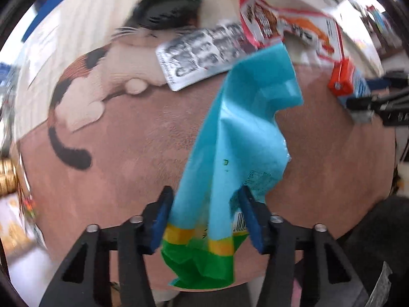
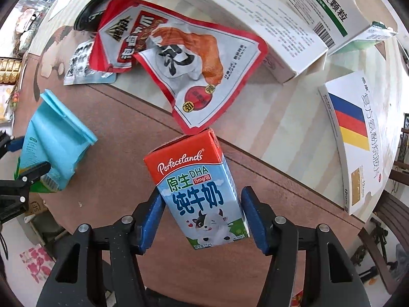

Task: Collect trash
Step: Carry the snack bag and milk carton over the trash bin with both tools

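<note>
Right gripper [image 2: 202, 220] clasps milk carton [image 2: 199, 192] (touching red wrapper [image 2: 194, 58]).

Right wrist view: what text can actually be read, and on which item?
"Perfectlands", "DHA", "15mg", "原生", "纯牛奶": milk carton, held in the right gripper.
"感冒灵颗粒": white medicine box.
Striped box: its large characters are not surely legible.
Red snack pouch: characters distorted, fine print unreadable.
Blue wrapper in the left gripper: print blurred.

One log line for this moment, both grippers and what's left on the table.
left gripper: shut on blue wrapper | right gripper: shut on milk carton | remaining: red snack pouch, blister pack
</note>
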